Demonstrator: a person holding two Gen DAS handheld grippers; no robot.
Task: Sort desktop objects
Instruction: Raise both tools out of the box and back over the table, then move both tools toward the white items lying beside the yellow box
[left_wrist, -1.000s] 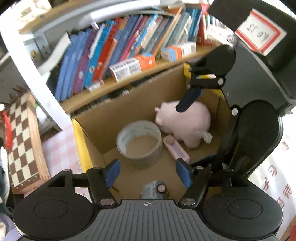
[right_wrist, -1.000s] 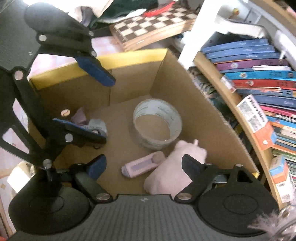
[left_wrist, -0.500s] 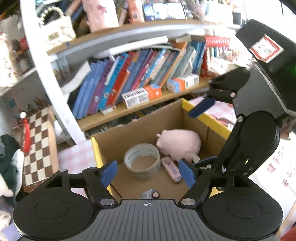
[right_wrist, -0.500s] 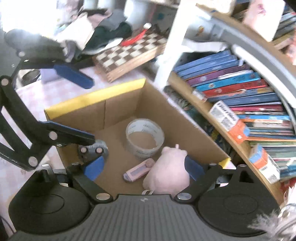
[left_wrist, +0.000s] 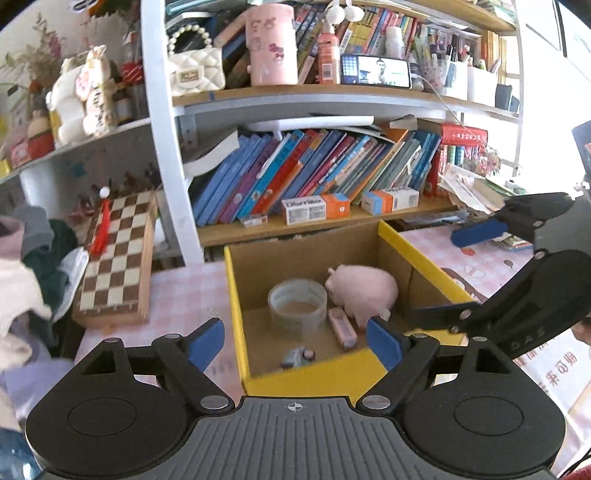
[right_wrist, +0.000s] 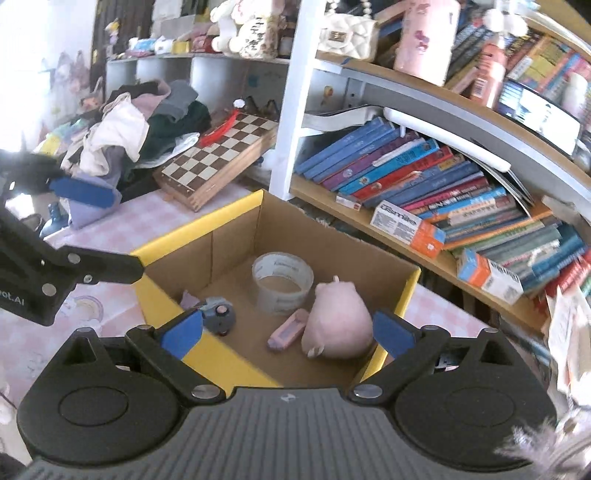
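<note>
Left claw (left_wrist: 295, 341) and right claw (right_wrist: 288, 332) both spread wide, empty, jaws just opened, above box (left_wrist: 236, 302). Best lifted clear before next item is sought on desk (left_wrist: 184, 291).

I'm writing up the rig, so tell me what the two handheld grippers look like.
Both the left gripper and the right gripper are black linkage frames on ribbed grey bodies, with round black discs, silver pivot bolts and blue finger pads. White lettering marks the side arms.
</note>
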